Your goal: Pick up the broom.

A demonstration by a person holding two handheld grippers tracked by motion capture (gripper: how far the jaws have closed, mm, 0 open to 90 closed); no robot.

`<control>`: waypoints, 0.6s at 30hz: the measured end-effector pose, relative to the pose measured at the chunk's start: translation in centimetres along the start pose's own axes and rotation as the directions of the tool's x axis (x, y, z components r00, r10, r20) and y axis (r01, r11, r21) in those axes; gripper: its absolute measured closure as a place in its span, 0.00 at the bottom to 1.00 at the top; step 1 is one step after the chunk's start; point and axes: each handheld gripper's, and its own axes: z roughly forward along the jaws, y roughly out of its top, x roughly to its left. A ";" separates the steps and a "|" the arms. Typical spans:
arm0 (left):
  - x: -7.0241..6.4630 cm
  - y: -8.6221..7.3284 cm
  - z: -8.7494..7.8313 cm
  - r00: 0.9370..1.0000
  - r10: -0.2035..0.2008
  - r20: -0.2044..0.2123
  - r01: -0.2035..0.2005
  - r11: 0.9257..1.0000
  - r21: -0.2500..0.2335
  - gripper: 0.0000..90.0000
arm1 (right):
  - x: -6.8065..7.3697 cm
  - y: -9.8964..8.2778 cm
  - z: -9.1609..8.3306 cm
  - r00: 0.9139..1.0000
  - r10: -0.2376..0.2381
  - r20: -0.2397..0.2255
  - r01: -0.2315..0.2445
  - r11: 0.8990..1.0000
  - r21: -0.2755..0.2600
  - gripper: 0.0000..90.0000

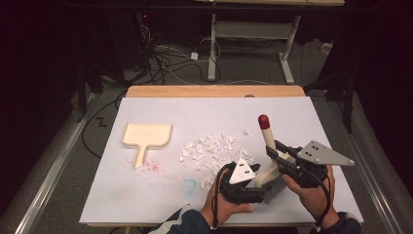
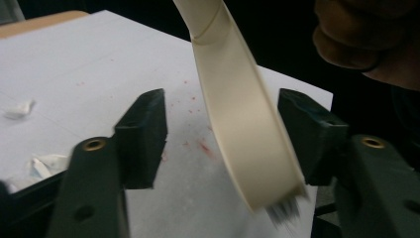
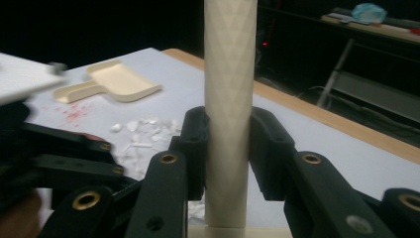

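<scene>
This looks like a lab or test room rather than a home. A tabletop (image 1: pixel 146 195) covered in white sheet stands on a grey carpet floor (image 1: pixel 58 161), loose cables (image 1: pixel 160 63) run across it, and a height-adjustable desk frame (image 1: pixel 253 29) stands behind among dark curtained surroundings.

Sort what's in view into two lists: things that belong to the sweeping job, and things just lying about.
Belonging to the job:
- brush, its handle clamped in the right gripper
- left gripper, jaws either side of the brush head
- paper scraps on the white table
- dustpan, lying apart to the left

Lying about:
- red specks near the dustpan
- blue smudge
- cables on the floor
</scene>
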 end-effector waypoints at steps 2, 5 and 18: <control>0.2 0.0 0.0 1.000 -0.003 0.004 0.003 1.000 -0.004 0.49 | 0.6 0.1 0.0 1.000 -0.003 0.001 0.003 1.000 -0.015 0.80; 0.6 -0.2 -0.3 1.000 -0.009 0.023 0.009 1.000 -0.013 0.65 | 1.1 0.2 -0.1 1.000 -0.011 -0.003 0.011 1.000 -0.021 0.80; 2.7 0.2 -4.5 0.992 0.085 0.091 -0.092 0.993 0.076 0.72 | -0.5 0.0 -0.9 0.964 -0.101 -0.247 0.099 0.995 -0.020 0.58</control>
